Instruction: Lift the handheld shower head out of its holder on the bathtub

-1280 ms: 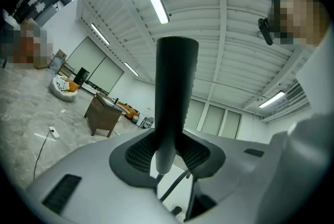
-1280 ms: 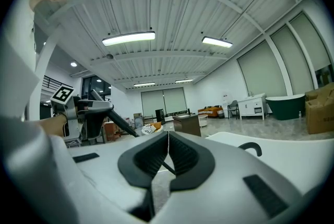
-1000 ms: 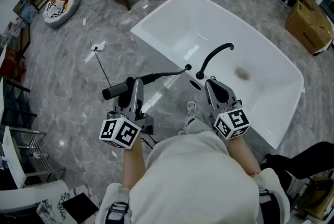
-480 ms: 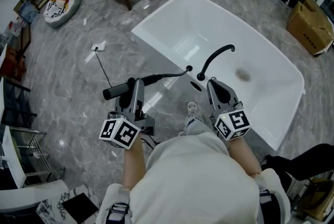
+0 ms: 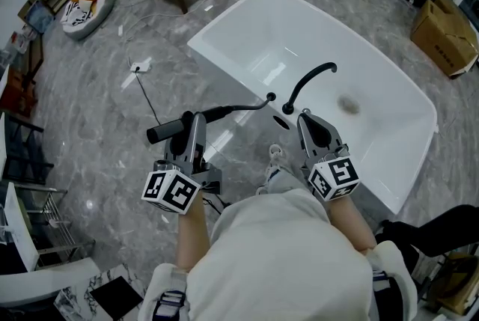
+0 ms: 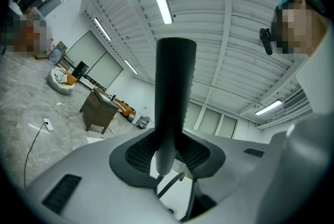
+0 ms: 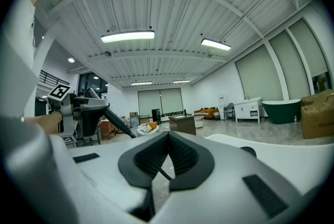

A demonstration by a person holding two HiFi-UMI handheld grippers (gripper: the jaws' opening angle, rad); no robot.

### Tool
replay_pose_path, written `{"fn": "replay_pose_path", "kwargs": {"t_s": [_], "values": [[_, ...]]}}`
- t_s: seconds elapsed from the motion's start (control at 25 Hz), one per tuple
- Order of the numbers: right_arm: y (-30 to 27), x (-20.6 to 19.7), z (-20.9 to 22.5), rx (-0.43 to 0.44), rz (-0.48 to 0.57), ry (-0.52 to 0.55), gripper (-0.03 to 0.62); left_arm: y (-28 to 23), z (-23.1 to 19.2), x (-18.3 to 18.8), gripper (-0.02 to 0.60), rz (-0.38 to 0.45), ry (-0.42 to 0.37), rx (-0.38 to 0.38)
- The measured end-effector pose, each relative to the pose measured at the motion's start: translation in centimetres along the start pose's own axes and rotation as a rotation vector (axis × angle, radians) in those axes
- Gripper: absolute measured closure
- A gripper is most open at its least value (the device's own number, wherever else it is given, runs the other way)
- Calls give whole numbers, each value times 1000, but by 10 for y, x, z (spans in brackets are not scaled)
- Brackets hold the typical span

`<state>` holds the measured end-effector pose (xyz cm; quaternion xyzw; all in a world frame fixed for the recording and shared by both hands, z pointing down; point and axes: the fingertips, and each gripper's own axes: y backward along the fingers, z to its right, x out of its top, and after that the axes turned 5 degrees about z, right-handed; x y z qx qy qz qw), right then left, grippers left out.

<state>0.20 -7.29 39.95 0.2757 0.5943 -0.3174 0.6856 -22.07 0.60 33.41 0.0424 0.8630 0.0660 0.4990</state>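
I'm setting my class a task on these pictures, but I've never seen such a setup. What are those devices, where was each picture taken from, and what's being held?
There is no robot here: a person holds a two-jaw gripper in each hand. The head view comes from a camera on the person's head, looking down. Each gripper view comes from a camera riding on that gripper, looking along its jaws. Below stands a white bathtub with a black curved faucet. The left gripper is clamped on the black handheld shower head, held level beside the tub. The right gripper is shut and empty.
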Motion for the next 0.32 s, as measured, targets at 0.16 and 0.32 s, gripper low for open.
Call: {"fn": "replay_pose_path", "kwargs": {"t_s": [0.16,0.32], "values": [[-2,-1,2,-3,0,3,574,-2,-2,-2,440,-2,6,-1],[-4,-2,3,-5,0,4,574,-3,-3,-3,440,-1,15,0]]}}
